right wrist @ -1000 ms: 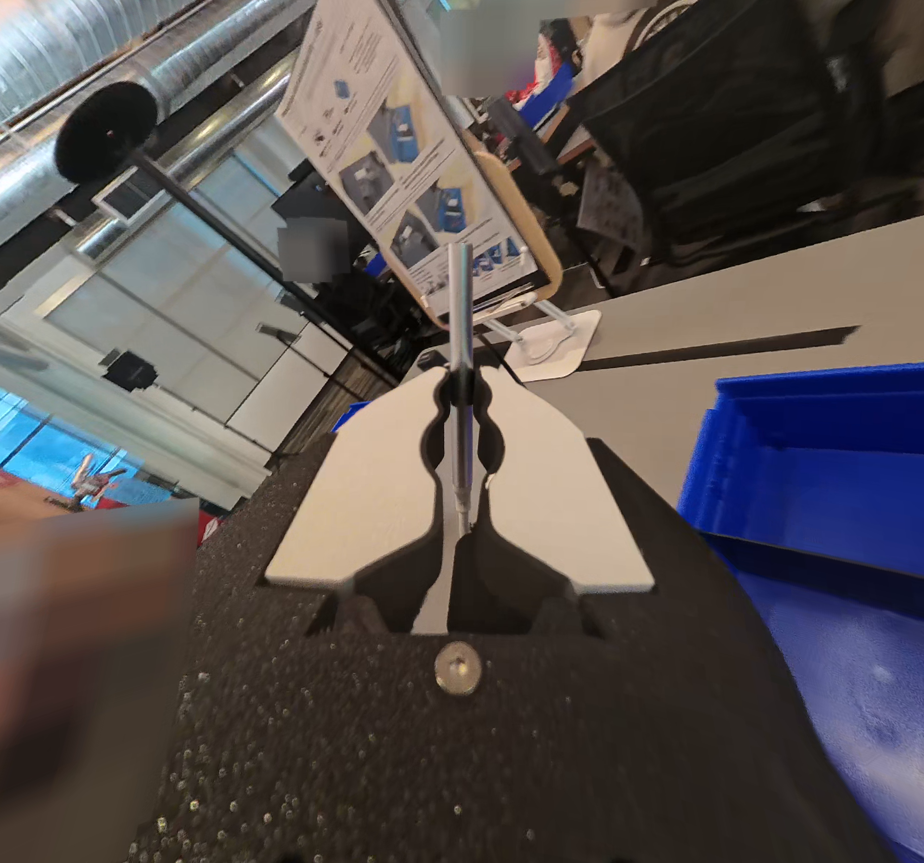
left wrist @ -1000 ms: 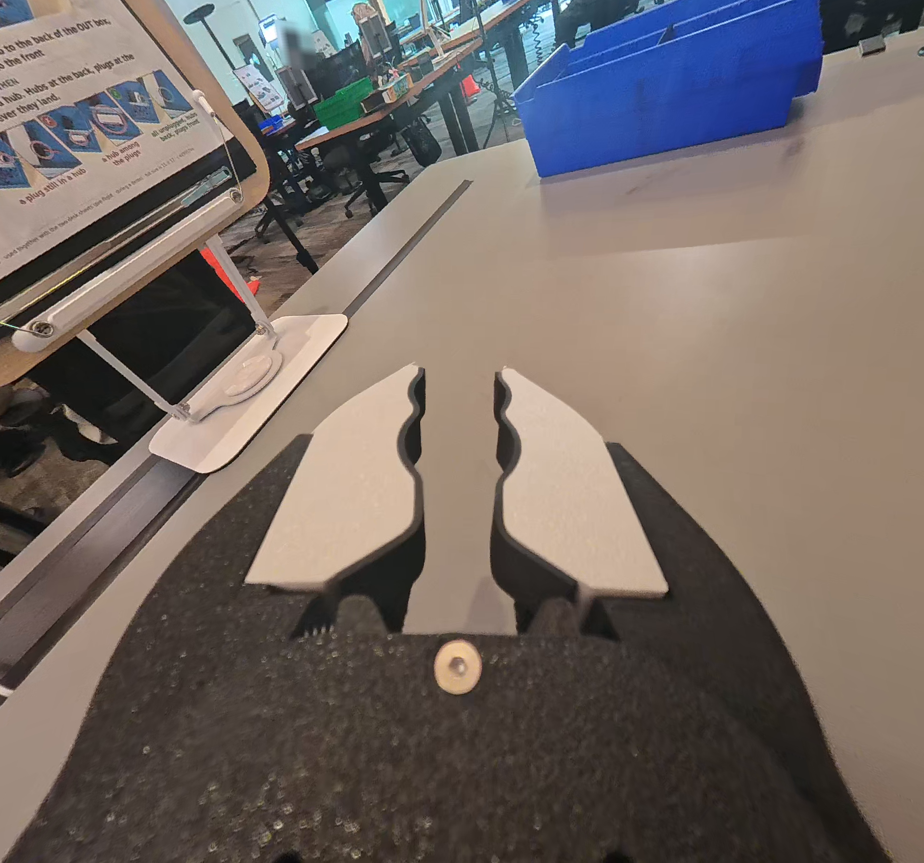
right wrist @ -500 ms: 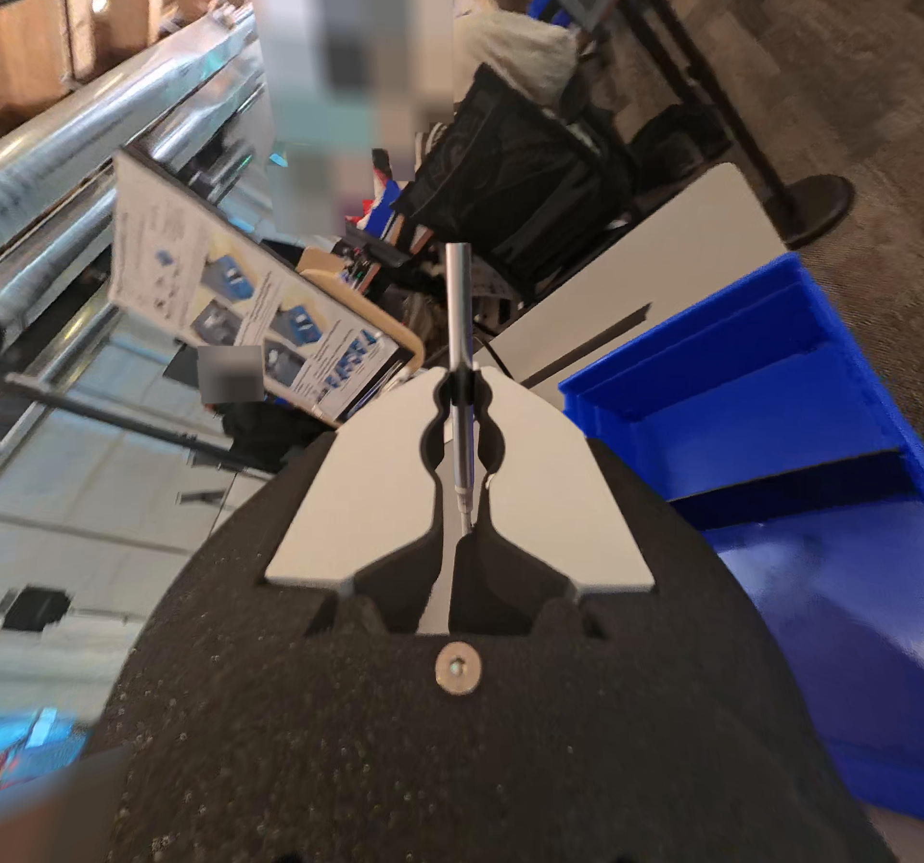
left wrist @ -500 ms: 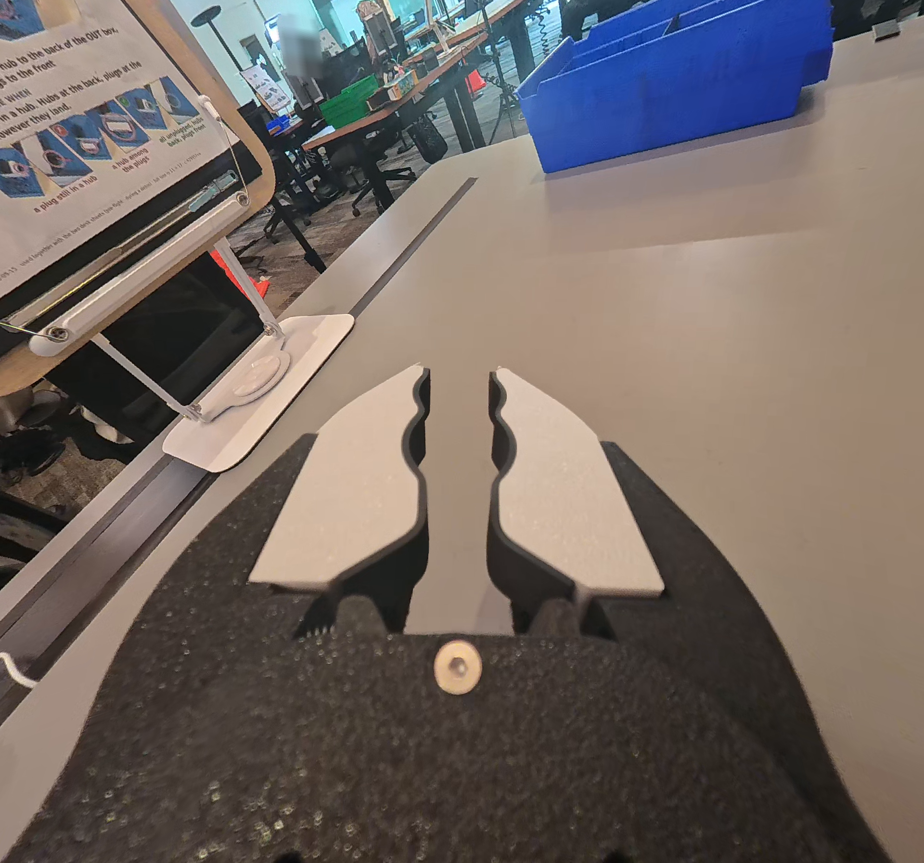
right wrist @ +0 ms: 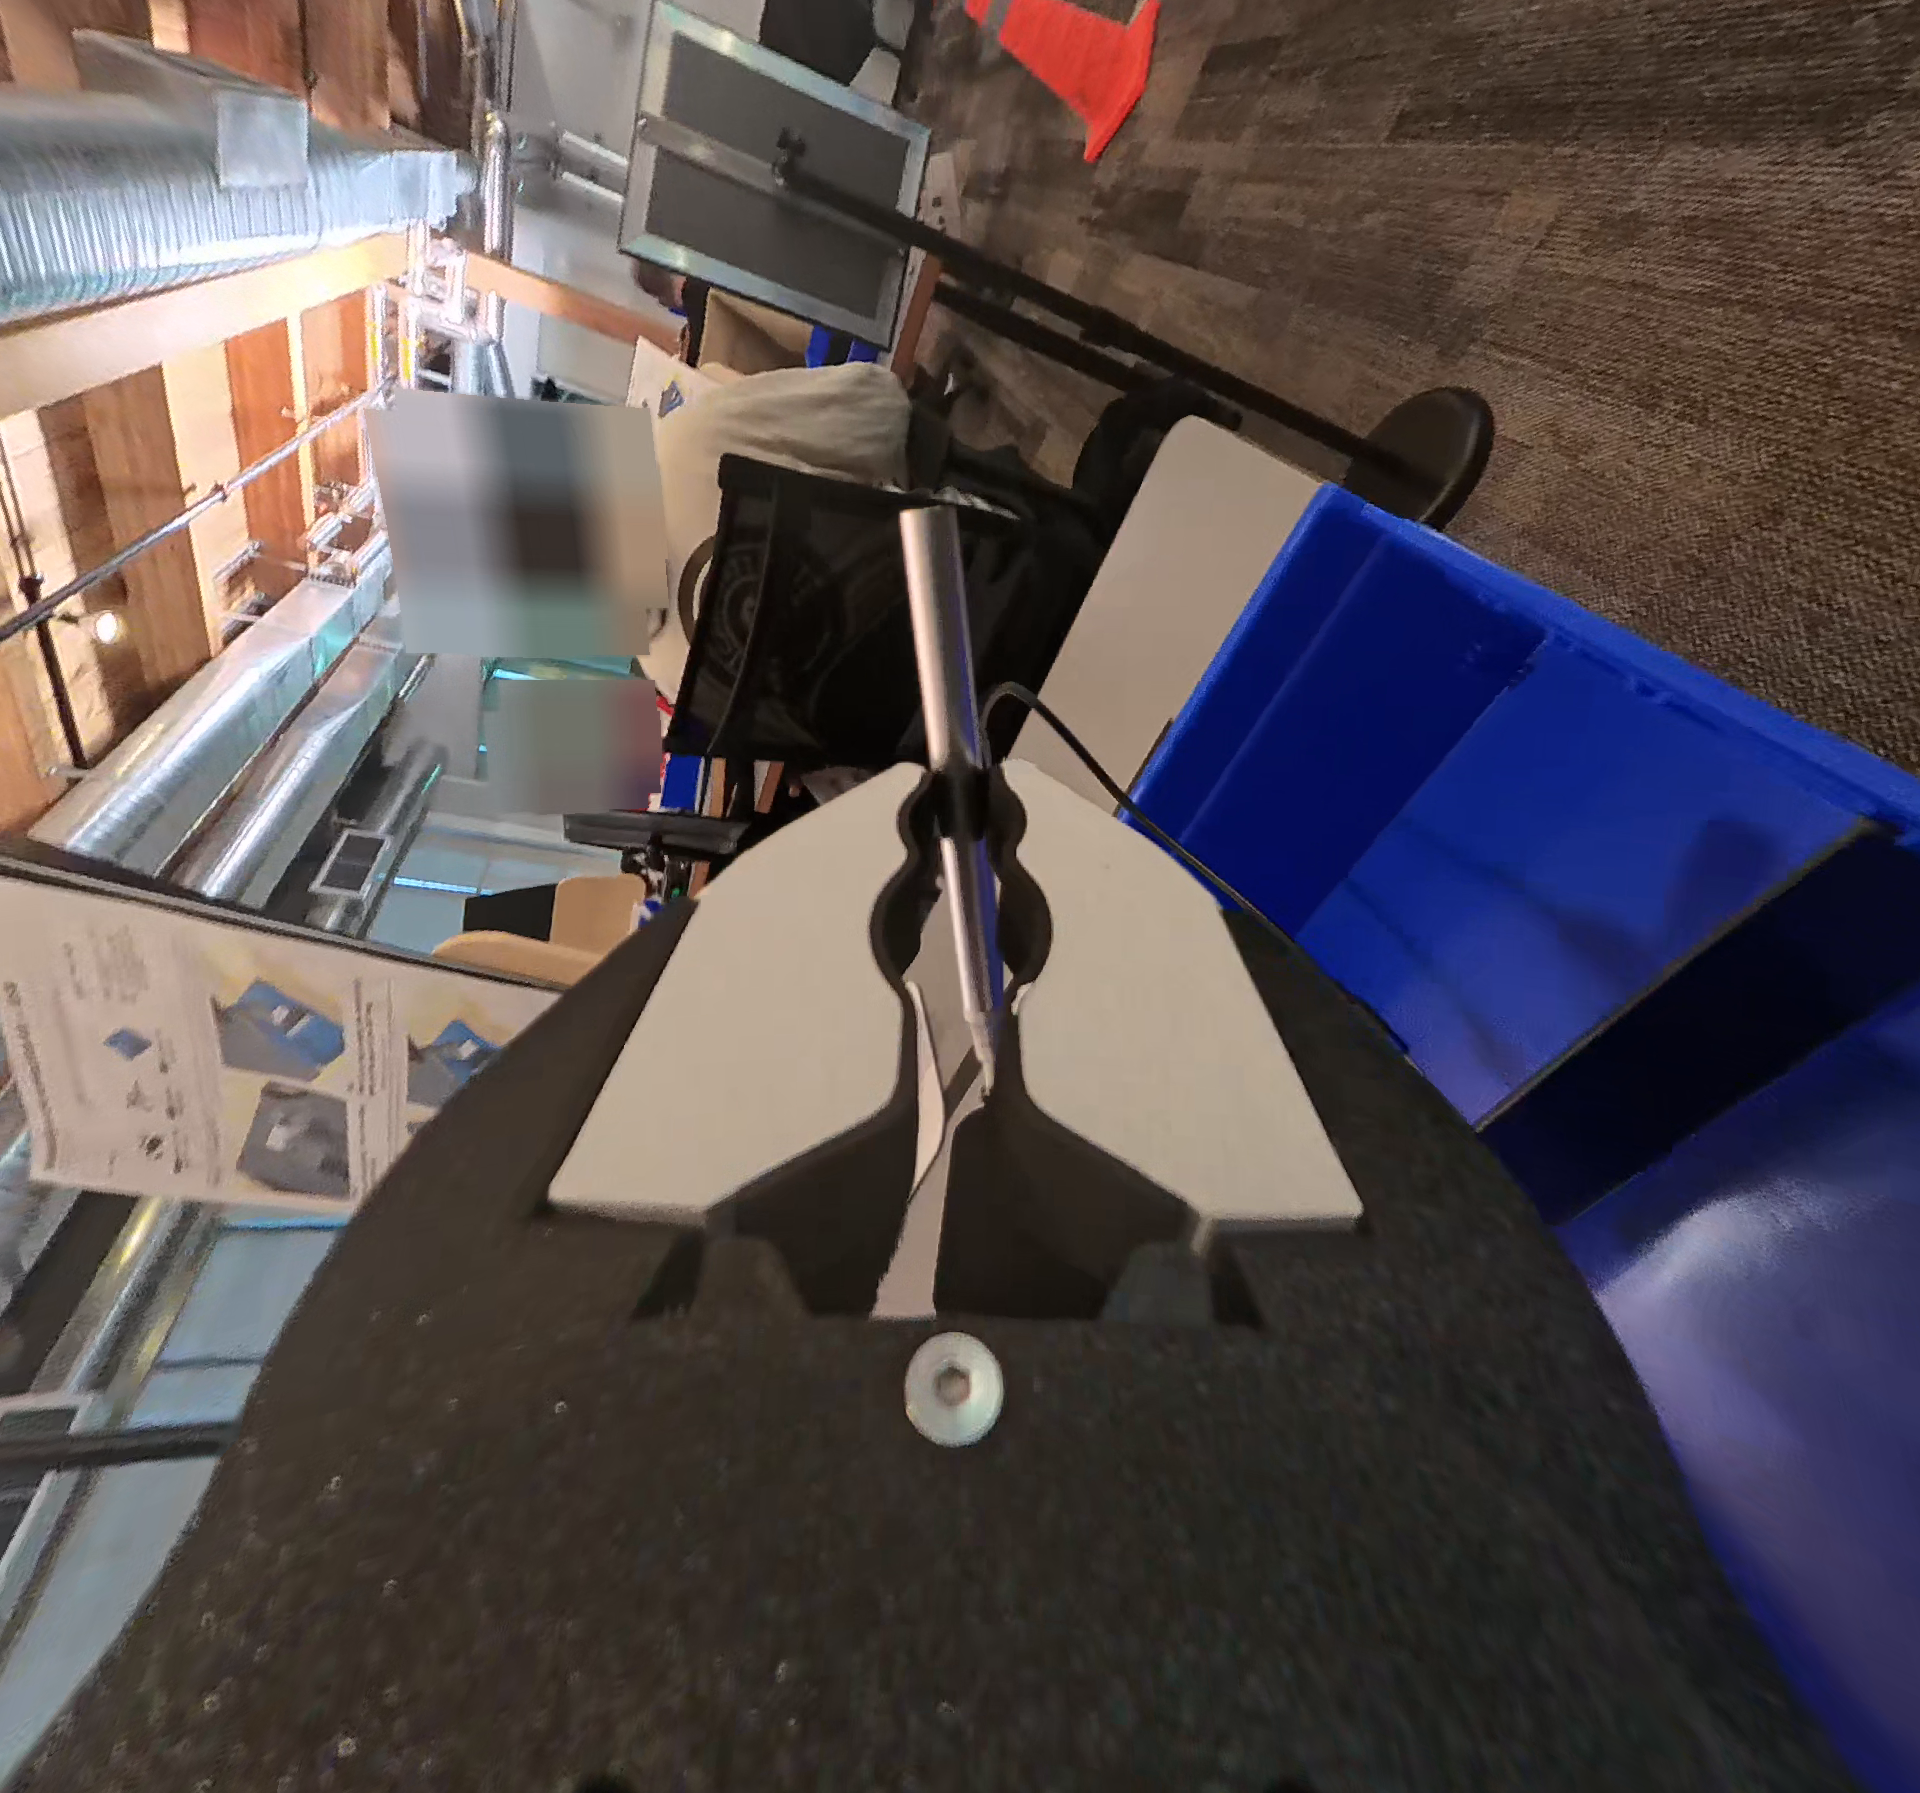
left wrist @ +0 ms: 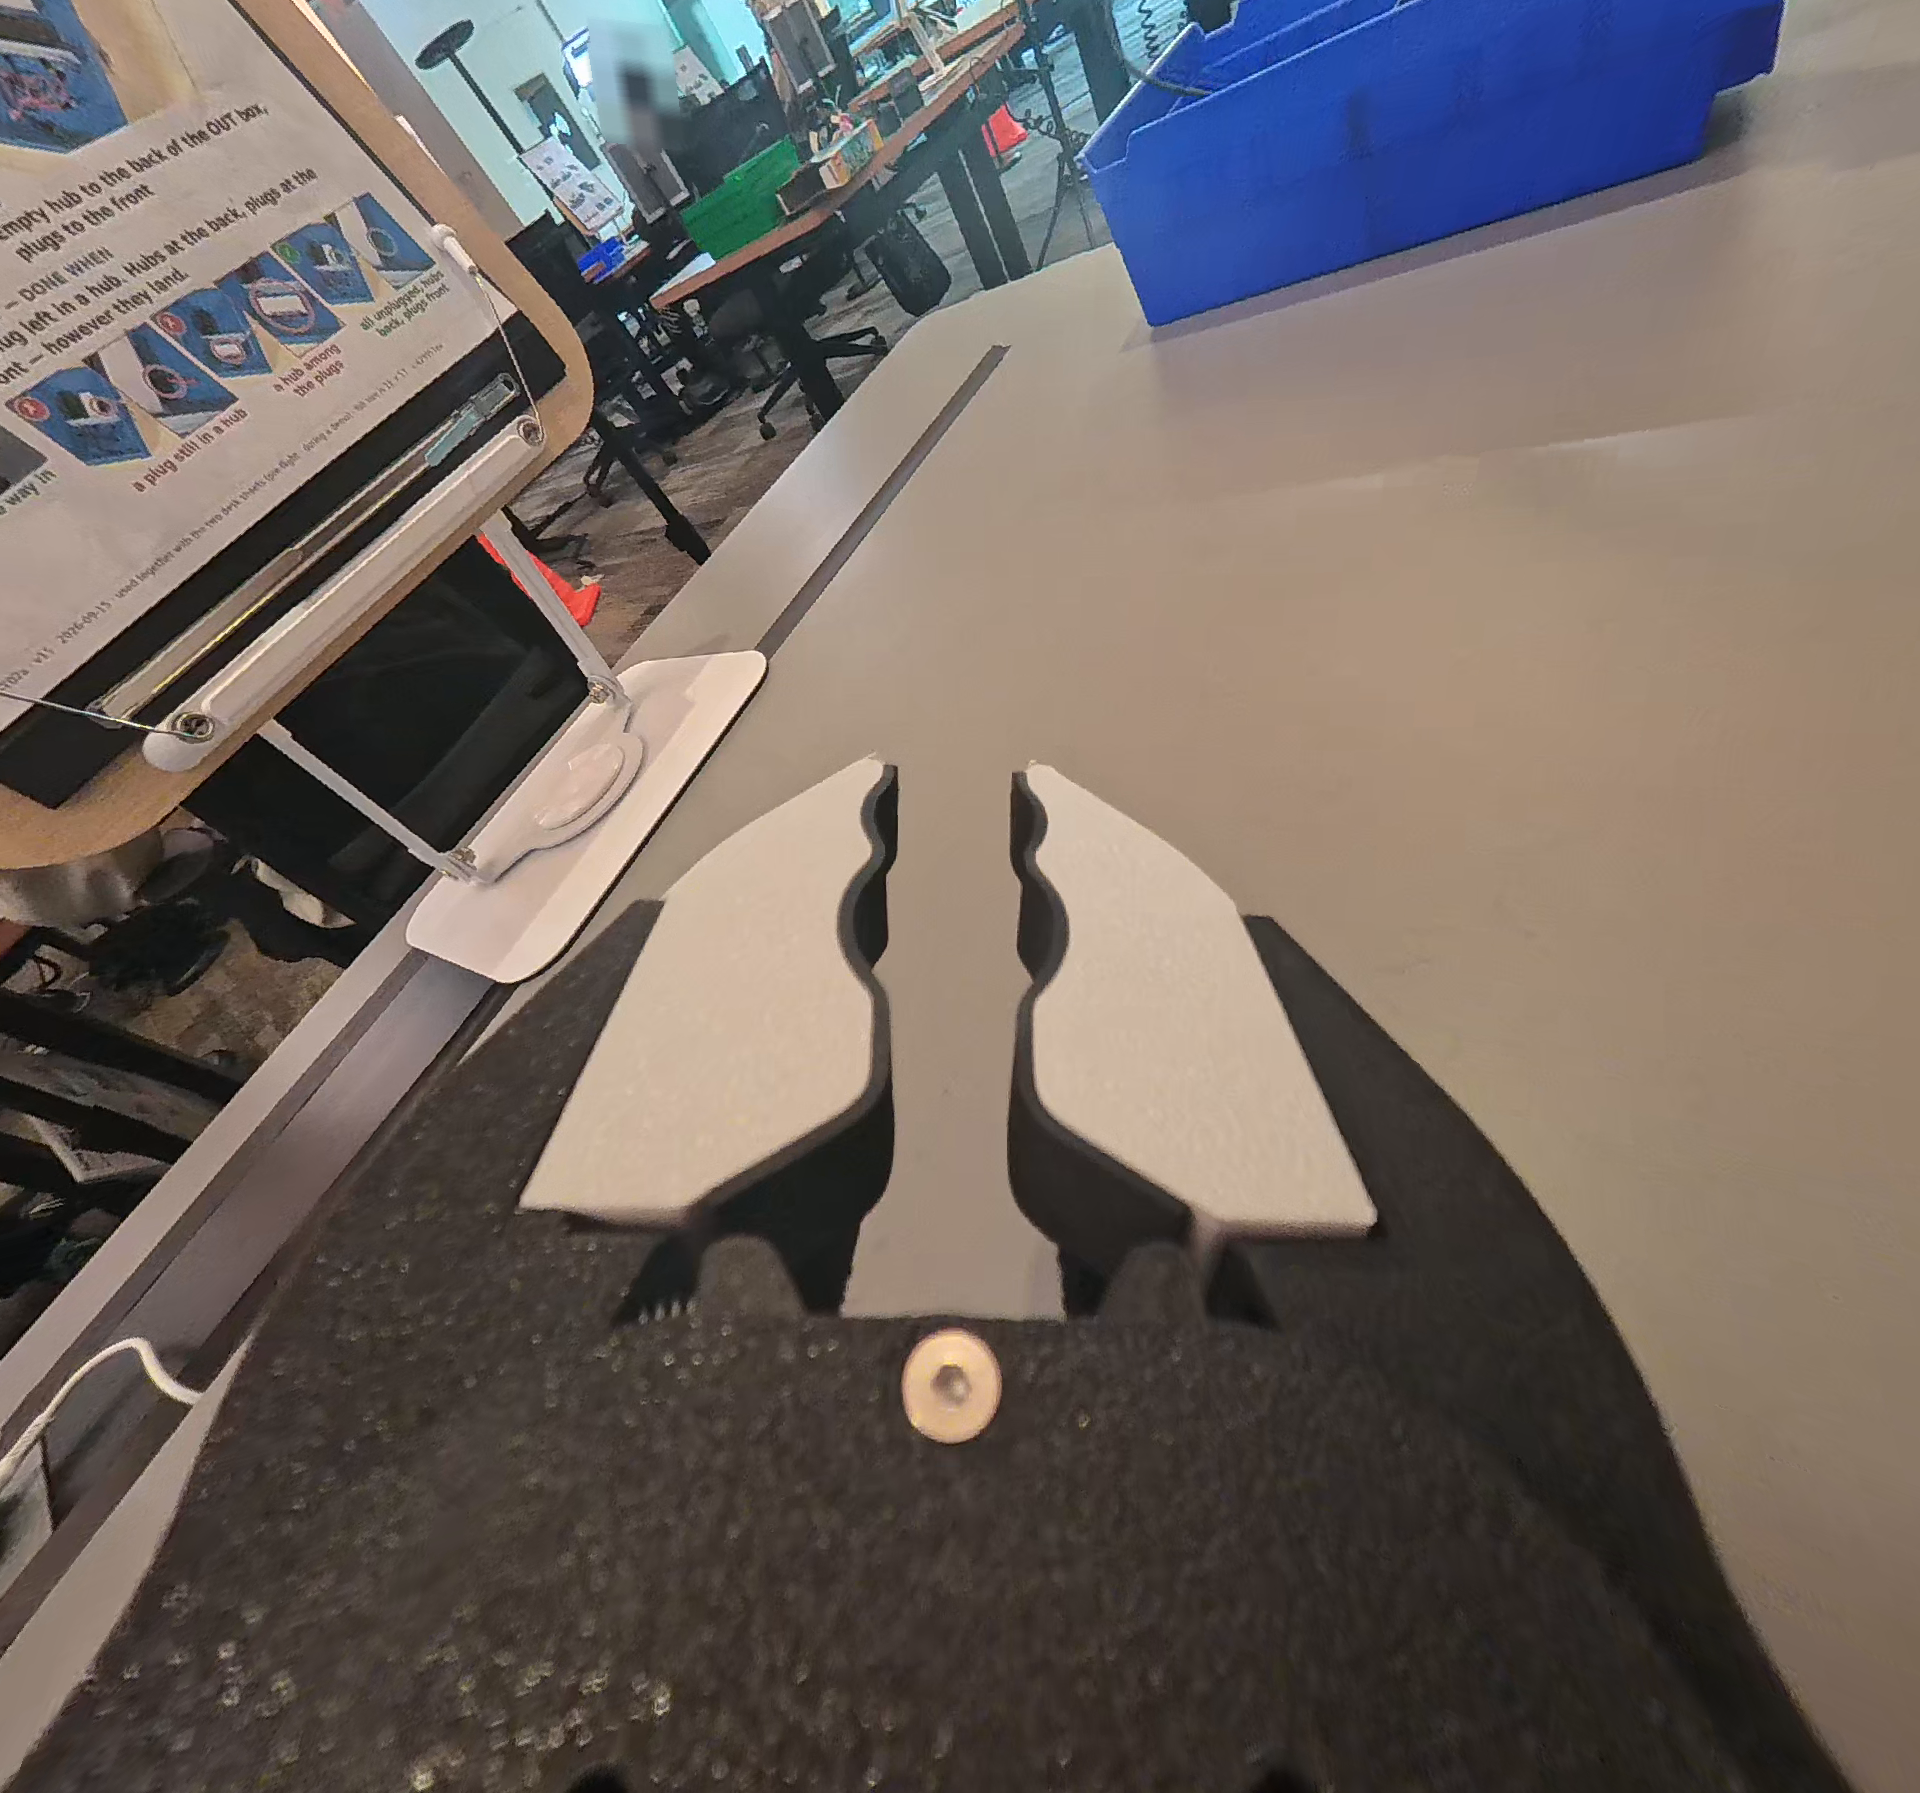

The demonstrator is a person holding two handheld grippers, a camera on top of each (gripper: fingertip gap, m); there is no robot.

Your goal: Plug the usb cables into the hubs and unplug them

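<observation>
Since the earlier frames, the right gripper (right wrist: 961, 798) has rolled further sideways, so floor and orange cone (right wrist: 1049, 44) now fill its upper view; the left gripper (left wrist: 951, 787) has barely shifted. Right jaws are clamped on a slim silver hub (right wrist: 940, 642), held edge-on above the blue bin (right wrist: 1507, 829), its black cable (right wrist: 1101, 767) trailing toward the bin. Left jaws stand apart, empty, low over the grey desk (left wrist: 1403, 652) near its left edge, beside the instruction stand (left wrist: 582, 808); blue bins (left wrist: 1434, 112) sit at the far edge.

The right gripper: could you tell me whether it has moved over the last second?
Yes. The right gripper, shut on a slim silver hub, has rolled and swung: the blue bin now looms larger, the instruction sheet dropped lower-left.
</observation>
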